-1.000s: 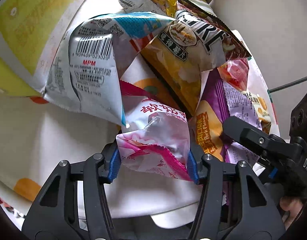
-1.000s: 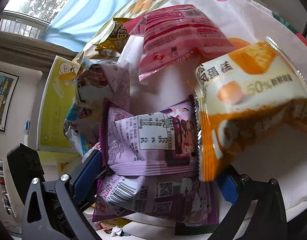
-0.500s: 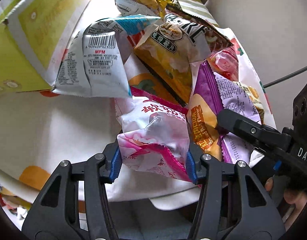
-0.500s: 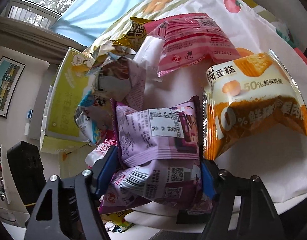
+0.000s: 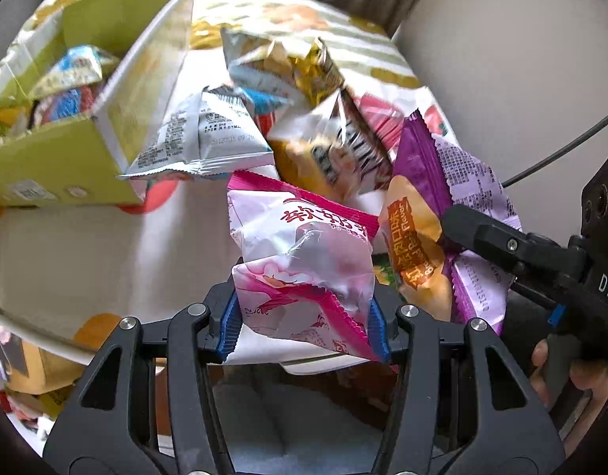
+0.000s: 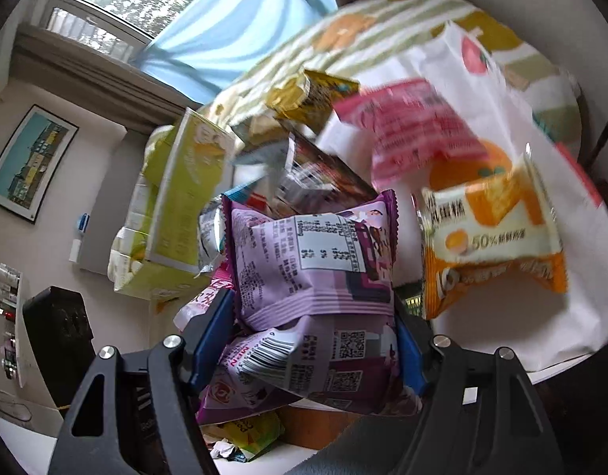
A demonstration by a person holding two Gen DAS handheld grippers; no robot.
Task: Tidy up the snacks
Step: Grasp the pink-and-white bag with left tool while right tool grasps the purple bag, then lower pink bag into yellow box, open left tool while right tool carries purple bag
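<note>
My left gripper (image 5: pixel 304 322) is shut on a pink and white snack packet (image 5: pixel 304 265) and holds it above the table's near edge. My right gripper (image 6: pixel 310 340) is shut on a purple snack packet (image 6: pixel 312 277); that packet (image 5: pixel 454 213) also shows at the right of the left wrist view. A yellow-green cardboard box (image 5: pixel 54 166) with several packets inside stands open at the far left, and shows in the right wrist view (image 6: pixel 177 213). Loose packets lie in a pile behind: a white one (image 5: pixel 201 138), a gold one (image 5: pixel 304 67) and a yellow-brown one (image 5: pixel 327 154).
An orange cake packet (image 6: pixel 490 237) and a pink packet (image 6: pixel 407 130) lie on the fruit-print tablecloth (image 6: pixel 502 316) to the right. The table's near edge runs just below both grippers. A wall (image 5: pixel 502 59) stands close on the right. Clutter (image 5: pixel 31 376) lies below the table at left.
Both grippers have pulled back and risen with their packets. The box has come into fuller view at the left. The pile now looks farther away.
</note>
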